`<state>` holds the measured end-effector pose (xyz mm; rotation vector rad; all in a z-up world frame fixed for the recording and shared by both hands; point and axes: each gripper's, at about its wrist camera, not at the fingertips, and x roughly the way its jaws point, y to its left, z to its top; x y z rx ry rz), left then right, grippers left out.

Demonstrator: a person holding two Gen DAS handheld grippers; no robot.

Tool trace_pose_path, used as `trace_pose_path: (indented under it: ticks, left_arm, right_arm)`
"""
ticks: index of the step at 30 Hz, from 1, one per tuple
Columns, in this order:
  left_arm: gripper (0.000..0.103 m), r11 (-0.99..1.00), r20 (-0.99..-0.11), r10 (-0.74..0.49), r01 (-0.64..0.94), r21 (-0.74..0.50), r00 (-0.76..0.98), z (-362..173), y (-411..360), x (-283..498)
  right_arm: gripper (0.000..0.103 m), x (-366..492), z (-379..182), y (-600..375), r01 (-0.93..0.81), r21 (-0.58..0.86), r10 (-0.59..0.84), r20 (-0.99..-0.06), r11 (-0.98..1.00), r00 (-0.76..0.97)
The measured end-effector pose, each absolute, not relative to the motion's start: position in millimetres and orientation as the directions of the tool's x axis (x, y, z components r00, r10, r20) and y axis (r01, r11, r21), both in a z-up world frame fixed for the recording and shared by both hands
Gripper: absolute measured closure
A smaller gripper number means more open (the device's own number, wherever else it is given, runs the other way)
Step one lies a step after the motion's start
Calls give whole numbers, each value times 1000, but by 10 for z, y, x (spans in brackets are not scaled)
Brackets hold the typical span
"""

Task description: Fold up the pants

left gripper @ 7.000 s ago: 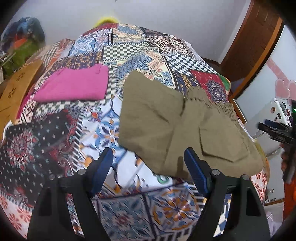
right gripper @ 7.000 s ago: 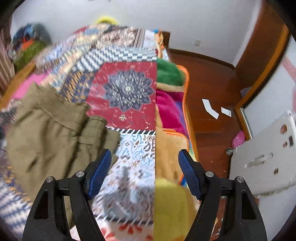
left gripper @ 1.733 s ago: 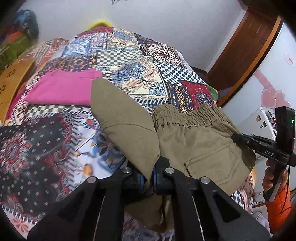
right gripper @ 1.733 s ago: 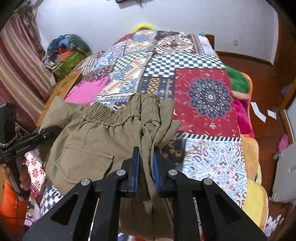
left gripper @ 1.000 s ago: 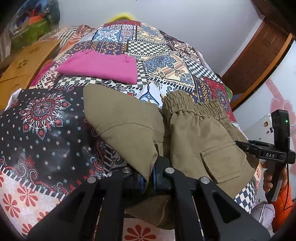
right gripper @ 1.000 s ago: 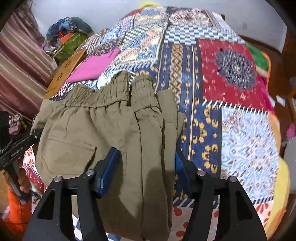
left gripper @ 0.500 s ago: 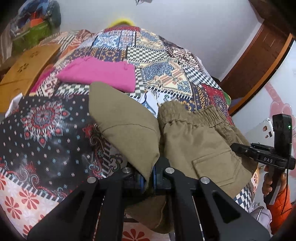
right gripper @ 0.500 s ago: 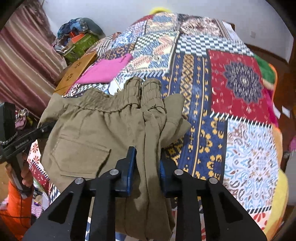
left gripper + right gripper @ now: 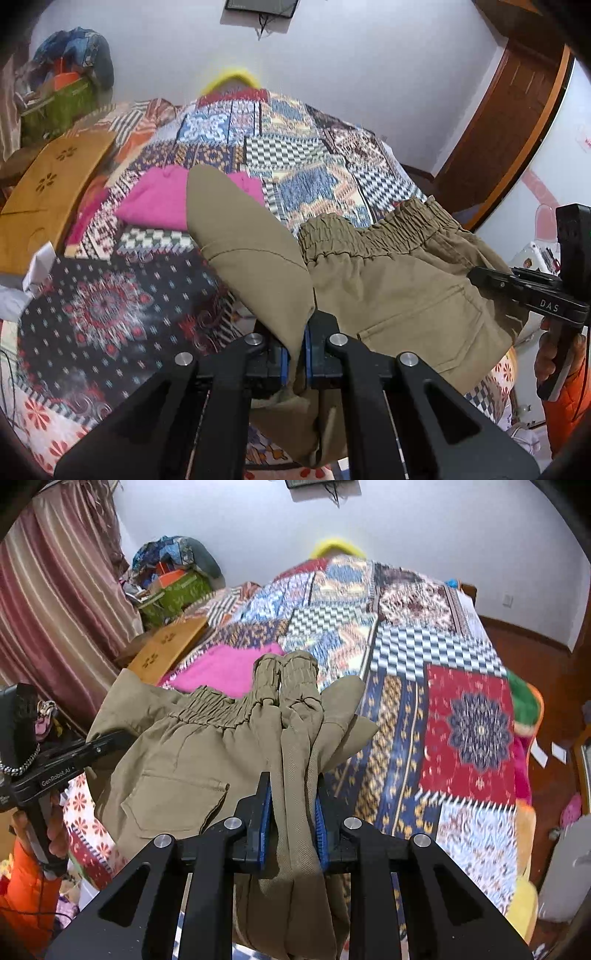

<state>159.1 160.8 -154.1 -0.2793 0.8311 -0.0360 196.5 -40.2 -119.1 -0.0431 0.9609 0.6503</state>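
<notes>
My left gripper (image 9: 295, 354) is clamped on the khaki pants (image 9: 399, 295); my right gripper (image 9: 293, 823) has just closed on their bunched folds. They seem lifted above the quilt (image 9: 406, 657), the pink garment (image 9: 221, 668) at eleven o'clock.

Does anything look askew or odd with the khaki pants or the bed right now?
The khaki pants hang unevenly: the right gripper, whose jaws have just been closing, pinches a thick bunched wad, and the left gripper clamps a thin fold. The elastic cuffs are crumpled together. The bedspread looks undisturbed.

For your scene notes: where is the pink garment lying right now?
In both wrist views, the pink garment lies flat on the patchwork bedspread, beyond the held khaki pants, beside the wooden board.
</notes>
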Motion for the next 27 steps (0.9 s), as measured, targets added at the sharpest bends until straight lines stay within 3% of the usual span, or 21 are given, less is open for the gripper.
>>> trace_pose_path:
  ticks: [14,27]
  left_arm:
    - [97,957,-665,-58,-148,-249,744,-1314,2392,2043]
    - [98,956,-668,42,-224,-189,743,-1517,3223,3050]
  right_arm:
    - [85,2432,-884,247,-599,232,566,-685,767,459]
    - [85,3093,-1088,1063,-615,209,564,-683,760,464]
